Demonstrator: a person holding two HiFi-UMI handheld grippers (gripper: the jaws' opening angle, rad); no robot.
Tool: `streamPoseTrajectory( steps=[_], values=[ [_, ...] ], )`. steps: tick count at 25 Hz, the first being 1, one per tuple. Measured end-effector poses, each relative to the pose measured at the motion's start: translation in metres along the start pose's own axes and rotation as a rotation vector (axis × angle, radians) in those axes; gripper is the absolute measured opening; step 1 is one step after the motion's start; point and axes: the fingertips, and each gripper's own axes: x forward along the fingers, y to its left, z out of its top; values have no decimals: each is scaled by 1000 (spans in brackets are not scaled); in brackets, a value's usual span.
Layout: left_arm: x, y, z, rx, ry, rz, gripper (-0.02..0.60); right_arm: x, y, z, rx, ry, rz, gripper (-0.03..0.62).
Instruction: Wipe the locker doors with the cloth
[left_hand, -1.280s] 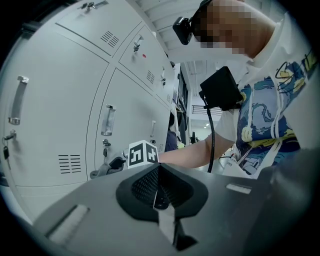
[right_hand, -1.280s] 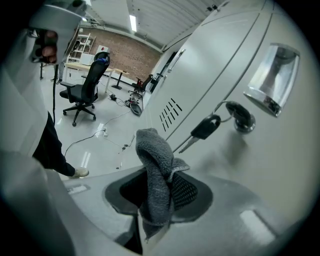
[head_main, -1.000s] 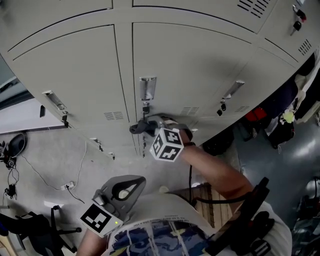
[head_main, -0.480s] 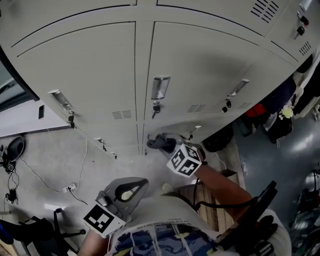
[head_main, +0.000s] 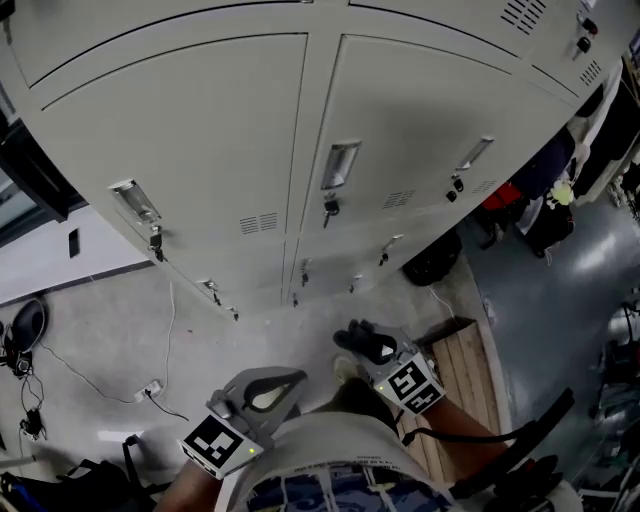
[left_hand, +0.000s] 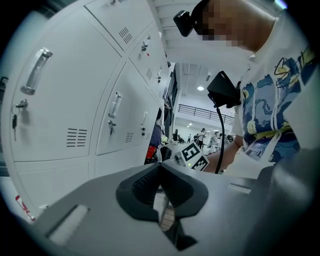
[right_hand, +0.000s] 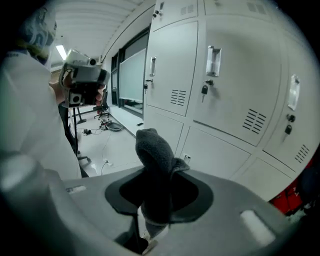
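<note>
One dark cloth (right_hand: 154, 160) is clamped in my right gripper (right_hand: 157, 200), held low and apart from the locker doors (head_main: 200, 130). Of my two grippers, the left gripper (left_hand: 160, 172) is closed on nothing.

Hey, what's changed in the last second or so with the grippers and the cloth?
The right hand-held gripper drew back from the locker door, down toward the person, so the cloth is now off the door. It stays clamped on the cloth. The left hand-held gripper stays low, shut and empty.
</note>
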Motion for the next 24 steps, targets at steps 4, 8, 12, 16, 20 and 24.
streamPoseTrajectory(
  steps=[4, 8, 12, 16, 20, 24],
  values=[
    [4, -12, -23, -7, 34, -85, 3, -33, 14, -3, 32, -14, -68, 112],
    [15, -25, -34, 9, 49, -116, 3, -59, 18, -8, 55, -35, -96, 112],
    [27, -46, -25, 33, 47, -99, 3, -75, 16, -15, 62, -81, -92, 112],
    [47, -74, -29, 19, 35, -50, 3, -99, 7, -22, 38, -139, -74, 110],
    [80, -117, -21, 39, 49, -46, 3, -135, -10, -48, 47, -179, -71, 110],
    [122, -173, -18, 40, 42, -77, 3, -179, -21, -84, 72, -199, -69, 110]
  ],
)
